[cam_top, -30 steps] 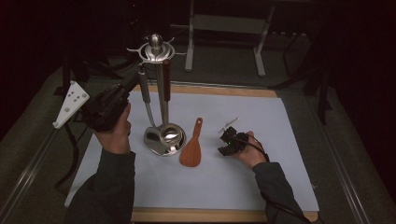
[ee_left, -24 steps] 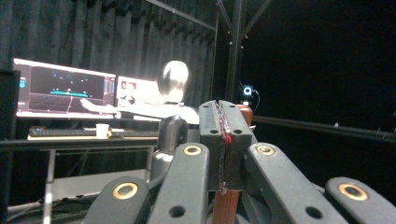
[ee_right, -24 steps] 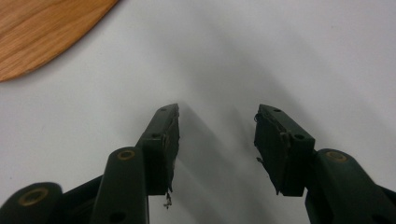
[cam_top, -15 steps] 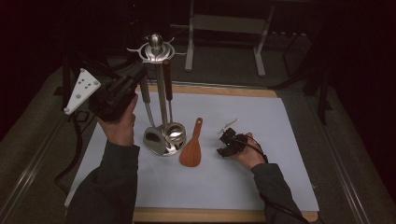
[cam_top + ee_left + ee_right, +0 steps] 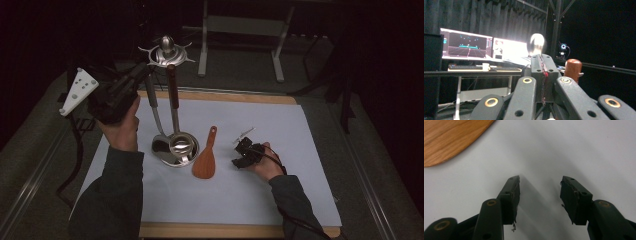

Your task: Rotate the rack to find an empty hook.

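Note:
A steel utensil stand (image 5: pixel 166 50) rises from a round base (image 5: pixel 186 156) on the white sheet (image 5: pixel 280 130). A brown-handled ladle (image 5: pixel 173 100) hangs from it. My left gripper (image 5: pixel 142 74) is raised beside the stand's top, shut on the upper end of a grey-handled spoon (image 5: pixel 154 107) whose bowl reaches down to the base. In the left gripper view the left gripper (image 5: pixel 541 60) has its jaws pressed together below the stand's silver knob (image 5: pixel 536 43) and beside the brown handle tip (image 5: pixel 573 68). My right gripper (image 5: pixel 239 155) rests on the sheet, and the right gripper (image 5: pixel 540 185) is open and empty. A wooden spatula (image 5: pixel 206 161) lies just left of it, its blade (image 5: pixel 451 137) at the upper left.
The sheet lies on a wooden board (image 5: pixel 220 95) with dark floor around it. A metal frame (image 5: pixel 240 40) stands behind the table. Monitors on a desk (image 5: pixel 469 46) glow far off. Open sheet extends to the right (image 5: pixel 300 175) and toward the front.
My left gripper has risen and swung right toward the stand's top, bringing the spoon handle more upright. The right gripper has stayed still on the sheet.

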The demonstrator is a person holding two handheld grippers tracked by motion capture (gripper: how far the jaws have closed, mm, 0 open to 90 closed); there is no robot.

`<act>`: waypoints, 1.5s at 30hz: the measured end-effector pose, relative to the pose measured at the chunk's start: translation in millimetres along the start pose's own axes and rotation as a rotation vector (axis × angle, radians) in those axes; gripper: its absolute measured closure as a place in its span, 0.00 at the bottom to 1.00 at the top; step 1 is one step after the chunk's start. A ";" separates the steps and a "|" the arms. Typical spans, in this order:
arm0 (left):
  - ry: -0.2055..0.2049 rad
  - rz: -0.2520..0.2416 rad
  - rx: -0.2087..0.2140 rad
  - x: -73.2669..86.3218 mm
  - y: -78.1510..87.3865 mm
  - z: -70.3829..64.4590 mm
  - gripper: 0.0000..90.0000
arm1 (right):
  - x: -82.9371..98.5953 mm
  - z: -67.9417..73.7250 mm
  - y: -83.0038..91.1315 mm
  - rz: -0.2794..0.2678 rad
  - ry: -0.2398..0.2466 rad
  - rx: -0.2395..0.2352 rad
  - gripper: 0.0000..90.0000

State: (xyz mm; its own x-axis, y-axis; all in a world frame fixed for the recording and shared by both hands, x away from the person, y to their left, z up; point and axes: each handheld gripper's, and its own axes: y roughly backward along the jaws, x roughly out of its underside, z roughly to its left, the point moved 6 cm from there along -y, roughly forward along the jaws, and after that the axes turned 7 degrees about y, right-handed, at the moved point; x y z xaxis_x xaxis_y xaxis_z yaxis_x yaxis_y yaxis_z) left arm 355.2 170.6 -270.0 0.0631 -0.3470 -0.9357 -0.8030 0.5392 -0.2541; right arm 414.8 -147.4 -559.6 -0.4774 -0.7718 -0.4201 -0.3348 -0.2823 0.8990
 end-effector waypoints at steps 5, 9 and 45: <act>0.028 0.001 -0.003 -3.0 -3.5 11.4 1.00 | 1.7 -0.7 0.6 0.002 -0.007 -0.001 0.55; 0.054 0.002 -0.008 -4.6 -7.3 20.5 1.00 | 1.0 -3.3 2.7 -0.006 -0.010 0.003 0.55; 0.021 0.165 -0.100 84.3 64.3 46.8 0.89 | -2.2 -6.1 8.0 -0.015 -0.012 0.012 0.55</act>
State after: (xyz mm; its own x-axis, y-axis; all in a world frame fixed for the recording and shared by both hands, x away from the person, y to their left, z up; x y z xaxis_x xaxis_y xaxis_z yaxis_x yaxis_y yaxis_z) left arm 336.6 212.0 -376.6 -0.0861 -0.2765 -0.9572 -0.8564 0.5114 -0.0707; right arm 418.1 -151.3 -550.8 -0.4818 -0.7606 -0.4352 -0.3516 -0.2872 0.8910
